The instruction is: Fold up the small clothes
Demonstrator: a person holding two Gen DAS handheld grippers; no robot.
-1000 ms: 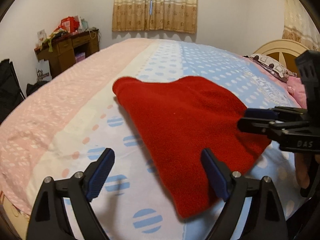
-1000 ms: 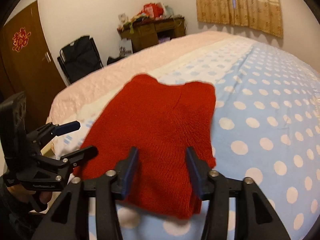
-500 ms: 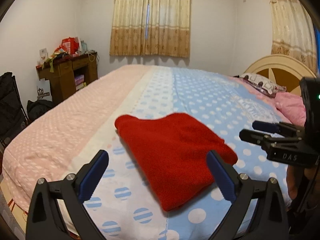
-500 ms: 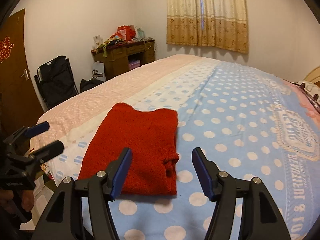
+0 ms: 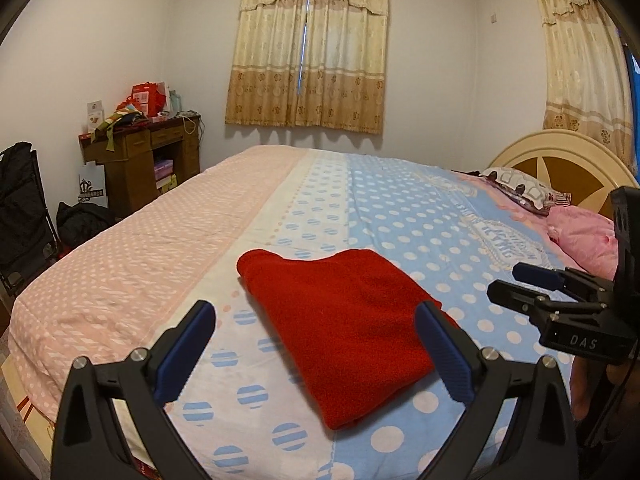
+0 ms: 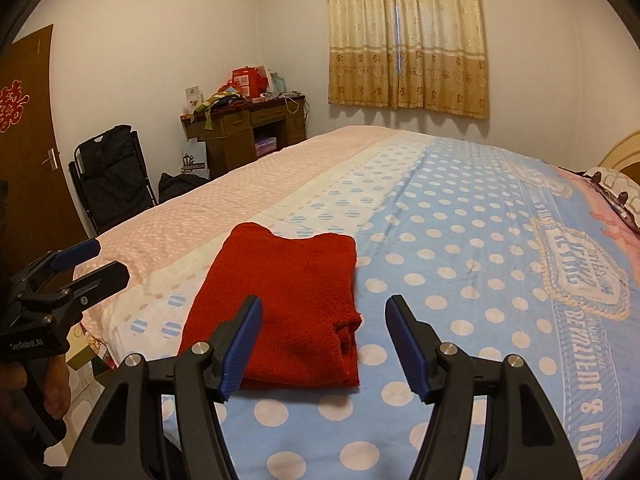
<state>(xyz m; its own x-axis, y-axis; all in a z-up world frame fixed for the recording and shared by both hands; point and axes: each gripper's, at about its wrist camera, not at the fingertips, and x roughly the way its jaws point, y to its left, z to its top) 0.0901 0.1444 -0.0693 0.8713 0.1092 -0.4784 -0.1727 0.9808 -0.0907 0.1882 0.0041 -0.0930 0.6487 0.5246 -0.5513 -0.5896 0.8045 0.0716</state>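
A red knitted garment [image 5: 344, 320] lies folded into a flat rectangle on the bed near its front edge; it also shows in the right wrist view [image 6: 288, 304]. My left gripper [image 5: 316, 356] is open and empty, held back from and above the garment. My right gripper [image 6: 324, 344] is open and empty, also held back above the garment's near edge. The right gripper shows from the side in the left wrist view [image 5: 520, 284], and the left gripper shows from the side in the right wrist view [image 6: 100, 260].
The bed [image 5: 400, 208] has a pink, white and blue dotted cover. Pillows [image 5: 524, 188] and a pink cloth [image 5: 584, 236] lie by the headboard at right. A wooden desk [image 5: 140, 160] and a black folding chair [image 5: 20, 208] stand at left. A door [image 6: 24, 152] is far left.
Both grippers have pulled back and up from the red garment and opened wider. The garment stays folded on the bed.
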